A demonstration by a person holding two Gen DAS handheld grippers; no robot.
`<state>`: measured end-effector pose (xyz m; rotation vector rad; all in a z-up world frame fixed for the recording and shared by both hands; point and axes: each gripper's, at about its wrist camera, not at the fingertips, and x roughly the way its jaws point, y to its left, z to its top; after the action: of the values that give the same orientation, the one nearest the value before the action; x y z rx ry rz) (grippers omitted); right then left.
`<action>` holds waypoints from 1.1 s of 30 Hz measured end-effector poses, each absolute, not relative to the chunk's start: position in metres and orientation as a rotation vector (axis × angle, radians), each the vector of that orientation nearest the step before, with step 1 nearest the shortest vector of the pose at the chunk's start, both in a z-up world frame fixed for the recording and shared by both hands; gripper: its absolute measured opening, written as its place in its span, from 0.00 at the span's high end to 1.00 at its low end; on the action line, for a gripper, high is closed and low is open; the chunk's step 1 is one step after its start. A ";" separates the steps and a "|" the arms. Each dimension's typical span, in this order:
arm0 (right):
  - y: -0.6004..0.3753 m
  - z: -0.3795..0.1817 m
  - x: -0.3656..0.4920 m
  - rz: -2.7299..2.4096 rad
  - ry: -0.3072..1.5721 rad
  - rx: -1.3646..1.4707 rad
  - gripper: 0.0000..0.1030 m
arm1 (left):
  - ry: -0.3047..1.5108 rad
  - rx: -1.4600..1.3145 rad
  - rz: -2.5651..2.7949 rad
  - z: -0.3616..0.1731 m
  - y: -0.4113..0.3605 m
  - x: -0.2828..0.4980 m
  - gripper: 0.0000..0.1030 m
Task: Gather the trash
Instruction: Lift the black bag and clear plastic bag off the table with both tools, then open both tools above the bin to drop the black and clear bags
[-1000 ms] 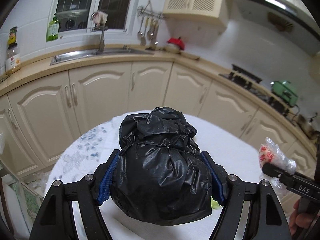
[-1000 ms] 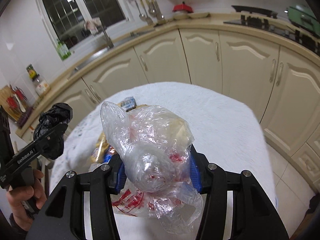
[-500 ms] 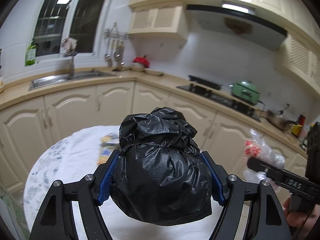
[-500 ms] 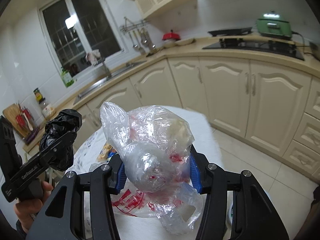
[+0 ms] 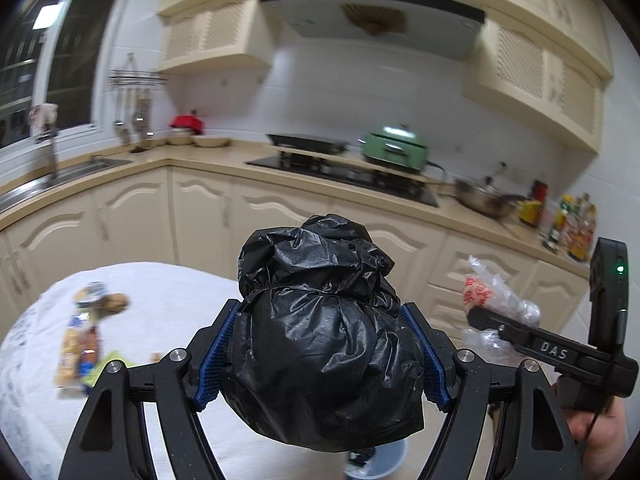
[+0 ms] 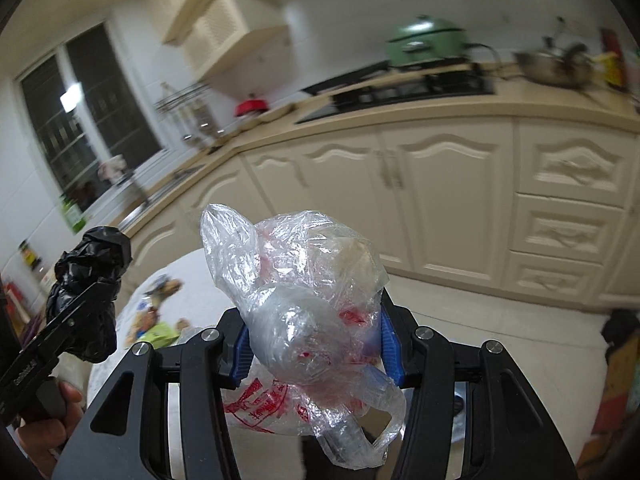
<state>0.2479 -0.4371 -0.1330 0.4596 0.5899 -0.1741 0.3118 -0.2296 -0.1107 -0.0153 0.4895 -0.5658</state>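
Observation:
My left gripper (image 5: 320,356) is shut on a tied black trash bag (image 5: 324,332) and holds it up in the air. My right gripper (image 6: 314,340) is shut on a crumpled clear plastic bag with red print (image 6: 304,304). The clear bag also shows at the right of the left wrist view (image 5: 496,300), and the black bag at the left of the right wrist view (image 6: 88,292). Loose wrappers (image 5: 80,340) lie on the round white table (image 5: 168,292); they also show in the right wrist view (image 6: 154,320). A bin (image 5: 372,460) shows partly below the black bag.
Cream kitchen cabinets (image 5: 208,208) curve behind the table, with a sink (image 5: 52,176), a stove (image 5: 344,172) and a green pot (image 5: 396,148) on the counter. A pan (image 5: 484,200) and bottles (image 5: 572,224) stand at the right. Tiled floor (image 6: 500,320) lies to the right.
Both grippers have swung to the right and tilted up with their bags held. The table has slid to the lower left, and the stove side of the kitchen has come into view.

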 end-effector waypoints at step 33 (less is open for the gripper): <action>-0.594 -0.353 0.239 -0.426 0.915 0.827 0.42 | 1.086 0.346 -0.705 -0.265 -0.549 0.535 0.04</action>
<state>0.2386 -0.5936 -0.3531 0.8274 0.9152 -0.4257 0.5347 -0.5485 -0.2650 0.3461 1.0863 -0.7054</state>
